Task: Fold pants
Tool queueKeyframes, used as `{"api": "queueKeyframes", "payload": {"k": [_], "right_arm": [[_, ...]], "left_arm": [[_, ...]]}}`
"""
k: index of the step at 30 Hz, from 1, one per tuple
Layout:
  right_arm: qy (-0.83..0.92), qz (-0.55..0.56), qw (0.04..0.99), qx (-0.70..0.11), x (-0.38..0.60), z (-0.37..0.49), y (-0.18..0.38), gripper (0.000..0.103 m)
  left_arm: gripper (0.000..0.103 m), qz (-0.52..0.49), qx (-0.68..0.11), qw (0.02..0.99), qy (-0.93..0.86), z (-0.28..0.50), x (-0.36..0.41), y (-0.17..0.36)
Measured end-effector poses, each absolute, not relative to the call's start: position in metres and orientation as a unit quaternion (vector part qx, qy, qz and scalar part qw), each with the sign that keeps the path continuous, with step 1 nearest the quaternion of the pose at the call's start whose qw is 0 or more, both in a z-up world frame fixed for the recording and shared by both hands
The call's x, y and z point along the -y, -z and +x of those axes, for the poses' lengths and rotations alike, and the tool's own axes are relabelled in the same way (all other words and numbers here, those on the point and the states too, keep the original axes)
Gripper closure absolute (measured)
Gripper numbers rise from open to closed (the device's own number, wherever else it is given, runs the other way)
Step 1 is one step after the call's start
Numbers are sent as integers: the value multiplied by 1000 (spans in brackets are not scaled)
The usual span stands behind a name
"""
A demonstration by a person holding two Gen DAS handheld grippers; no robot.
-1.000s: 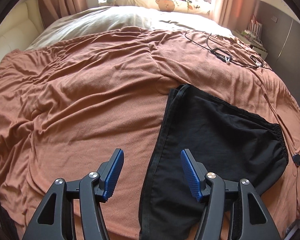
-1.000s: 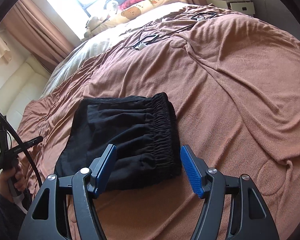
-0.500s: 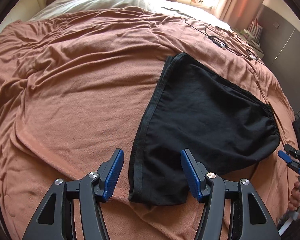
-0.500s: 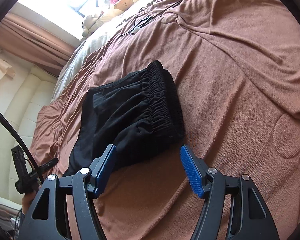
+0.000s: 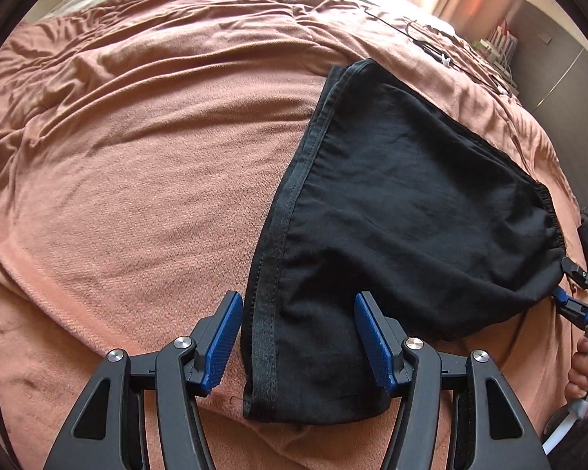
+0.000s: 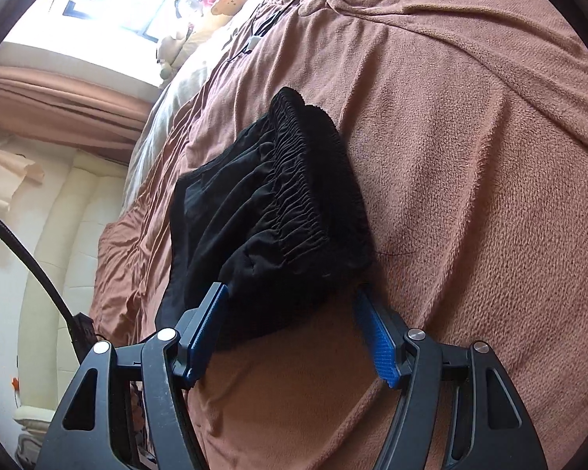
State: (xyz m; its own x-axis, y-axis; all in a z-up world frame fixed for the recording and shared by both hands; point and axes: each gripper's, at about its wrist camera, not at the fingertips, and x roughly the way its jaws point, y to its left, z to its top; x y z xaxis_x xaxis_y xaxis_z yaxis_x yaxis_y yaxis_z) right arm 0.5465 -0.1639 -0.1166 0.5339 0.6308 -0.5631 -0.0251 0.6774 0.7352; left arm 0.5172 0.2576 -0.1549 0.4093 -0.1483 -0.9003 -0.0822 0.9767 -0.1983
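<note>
The black pants (image 5: 403,211) lie folded flat on the brown blanket (image 5: 137,164). In the left wrist view my left gripper (image 5: 298,337) is open, its blue pads on either side of the near hem corner (image 5: 270,372). In the right wrist view the pants (image 6: 278,211) show their gathered elastic waistband (image 6: 305,180). My right gripper (image 6: 290,325) is open, its jaws straddling the near waistband corner. The right gripper also shows at the right edge of the left wrist view (image 5: 576,293), beside the waistband end.
Black cables with white plugs (image 5: 435,47) lie on the blanket beyond the pants. Pillows and soft toys (image 6: 215,4) sit at the head of the bed by the window. A cream padded headboard (image 6: 55,235) is at the left. A nightstand (image 5: 498,43) stands at the far right.
Both grippers have moved down and forward onto the pants: the left now straddles the hem corner, the right straddles the waistband corner. Both have stayed open.
</note>
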Motion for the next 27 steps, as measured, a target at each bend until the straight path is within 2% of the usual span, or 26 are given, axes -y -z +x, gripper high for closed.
{"api": "queueKeyframes", "payload": {"k": [1,5,11,18,22,27], "right_arm": [[-204,351,805,-434,165,548,118,39],[-190,342,813,-431,163,551,122,59],[-187,344,815,-427,161,548,120,70],[-182,343,820,-421,163,544,116,76],[-180,347,821,-415,164,544,117,78],[-182,346,822,-414,166,543,116,78]], "left_arm": [[41,-108,-544,832,22,519,-258,158],[41,-104,-547,830,25,525,-258,167],[41,-104,-555,825,26,529,-261,170],[42,-165,-570,804,36,520,-272,170],[48,-190,-578,792,54,509,-275,169],[49,-197,-583,786,59,497,-275,170]]}}
